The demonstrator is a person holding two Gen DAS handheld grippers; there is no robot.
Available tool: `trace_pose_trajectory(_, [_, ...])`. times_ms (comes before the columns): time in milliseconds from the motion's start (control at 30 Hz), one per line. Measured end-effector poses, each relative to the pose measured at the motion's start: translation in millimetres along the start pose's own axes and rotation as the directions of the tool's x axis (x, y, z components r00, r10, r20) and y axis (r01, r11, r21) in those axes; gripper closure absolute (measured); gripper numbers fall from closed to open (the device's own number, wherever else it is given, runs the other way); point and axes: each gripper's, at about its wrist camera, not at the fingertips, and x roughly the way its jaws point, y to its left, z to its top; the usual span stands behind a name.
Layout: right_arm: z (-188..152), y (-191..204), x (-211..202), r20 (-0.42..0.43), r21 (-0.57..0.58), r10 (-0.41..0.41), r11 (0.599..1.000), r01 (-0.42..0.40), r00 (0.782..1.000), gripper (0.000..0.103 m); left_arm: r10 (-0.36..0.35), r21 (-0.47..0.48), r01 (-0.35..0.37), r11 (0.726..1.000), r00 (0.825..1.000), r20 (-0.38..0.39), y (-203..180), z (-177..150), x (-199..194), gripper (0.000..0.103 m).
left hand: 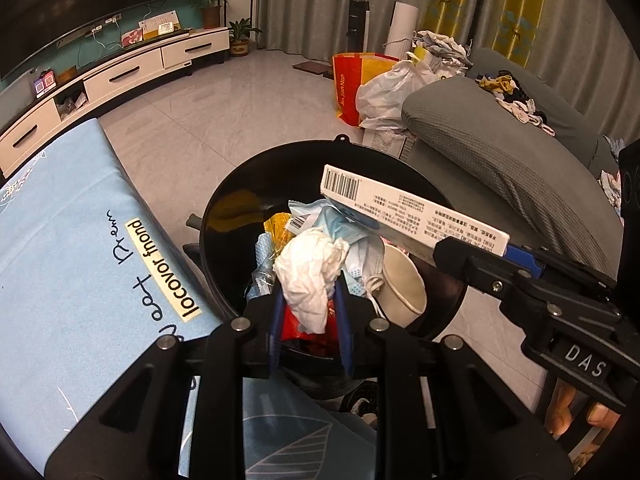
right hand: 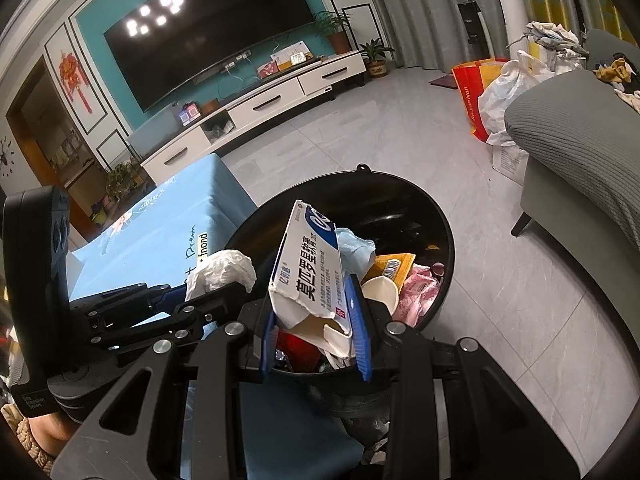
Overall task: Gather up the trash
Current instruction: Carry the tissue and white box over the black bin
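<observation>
One view only: TV (right hand: 208, 40), pink packets (right hand: 420, 290)

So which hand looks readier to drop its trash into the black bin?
Probably the left: its jaws hold the crumpled tissue directly above the black bin. The right holds the long box, which sticks out toward the rim.

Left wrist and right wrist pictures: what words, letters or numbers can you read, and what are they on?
"DAS": on the right gripper.
"Jin Jian Nan": on the red and yellow bag.
"locovor fnond": as it looks, yellow strip on the blue cloth.
"莫匹罗星软膏": on the box the right gripper holds.
Barcode digits and the box's small print: too small to read.
</observation>
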Motion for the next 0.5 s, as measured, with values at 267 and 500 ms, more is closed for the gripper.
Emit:
trace_pose_trajectory(267, [0.4, 0.1, 1.8, -0.004, -0.002, 0.001, 1.000, -0.001, 1.000, 0.071, 0.002, 0.003, -0.002, 1.000, 1.000, -0.004, -0.6, 0.2, 2.2, 0.079])
trace_pose_trajectory(500, [1.0, 0.8, 7.0, -0.016, -0.007, -0.013, 1.000, 0.013, 1.000, 0.070, 0.011, 0.001, -0.011, 1.000, 1.000, -0.017, -1.7, 0.7, 8.5, 0.078])
